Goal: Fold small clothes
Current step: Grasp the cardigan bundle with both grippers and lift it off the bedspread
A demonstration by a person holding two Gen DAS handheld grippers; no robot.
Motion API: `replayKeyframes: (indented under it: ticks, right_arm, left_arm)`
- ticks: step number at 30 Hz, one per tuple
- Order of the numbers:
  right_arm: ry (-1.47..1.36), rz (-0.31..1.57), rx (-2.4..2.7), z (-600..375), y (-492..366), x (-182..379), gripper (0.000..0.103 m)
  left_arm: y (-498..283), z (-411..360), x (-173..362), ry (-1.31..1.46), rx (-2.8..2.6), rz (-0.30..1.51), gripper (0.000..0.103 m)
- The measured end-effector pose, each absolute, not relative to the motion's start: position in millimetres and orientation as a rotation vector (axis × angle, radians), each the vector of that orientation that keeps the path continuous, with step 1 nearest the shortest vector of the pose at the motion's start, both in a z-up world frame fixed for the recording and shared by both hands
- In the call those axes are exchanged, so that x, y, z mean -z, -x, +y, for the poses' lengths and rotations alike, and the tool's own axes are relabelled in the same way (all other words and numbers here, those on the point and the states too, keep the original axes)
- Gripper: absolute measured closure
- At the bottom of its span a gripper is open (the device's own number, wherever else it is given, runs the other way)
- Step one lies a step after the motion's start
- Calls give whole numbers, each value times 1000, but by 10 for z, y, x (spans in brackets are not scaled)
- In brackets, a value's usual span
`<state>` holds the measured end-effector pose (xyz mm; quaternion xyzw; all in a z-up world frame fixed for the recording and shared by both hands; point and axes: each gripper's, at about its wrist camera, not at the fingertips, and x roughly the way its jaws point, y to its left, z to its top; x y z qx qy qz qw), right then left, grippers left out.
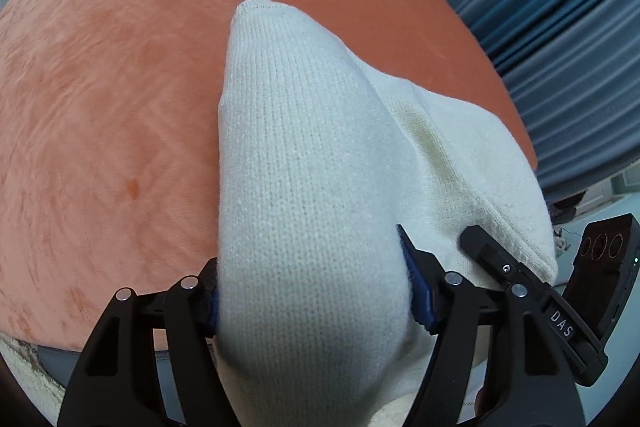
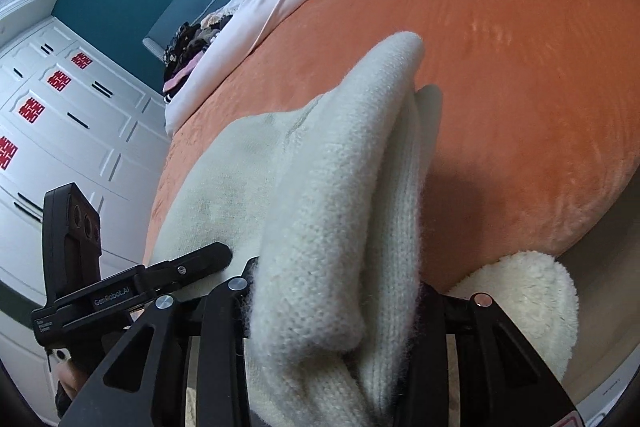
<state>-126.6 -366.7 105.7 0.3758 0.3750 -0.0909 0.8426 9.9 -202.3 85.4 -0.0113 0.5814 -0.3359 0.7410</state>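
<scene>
- One cream knit garment (image 1: 304, 163), apparently a small sweater, hangs between two handheld grippers above the orange bedspread (image 1: 100, 99), its far end trailing toward the cover.
- The left gripper (image 1: 316, 291) is clamped on a thick bunched fold of the knit, blue pads pressing in from both sides.
- The right gripper (image 2: 340, 311) is likewise closed on a doubled roll of the same fabric, which bulges out between its black fingers.
- The knit looks soft, light and limp: it sags and folds over itself under its own weight, so it is likely to drape rather than hold a crease. It seems fuzzy enough not to slip from the pads.
- Judging by the sag, a hold on the edges or corners, spread well apart, would keep it flatter than these bunched grips.
- Also visible: one pale bedding roll (image 2: 256, 11) at the bed's head, one dark clothes pile (image 2: 188, 47) and one fleecy white item (image 2: 532, 299) at the near edge.
</scene>
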Motion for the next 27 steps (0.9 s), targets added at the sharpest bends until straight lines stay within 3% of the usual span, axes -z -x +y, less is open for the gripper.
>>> replayKeyframes:
  ticks: [16, 27]
  right_arm:
    - [-558, 356, 202, -3435, 1594, -2818, 68]
    - [-314, 34, -13, -2651, 1369, -4143, 67]
  left_arm:
    - [210, -1933, -2755, 31, 934, 803, 36]
    - [251, -808, -4146, 112, 942, 376, 35]
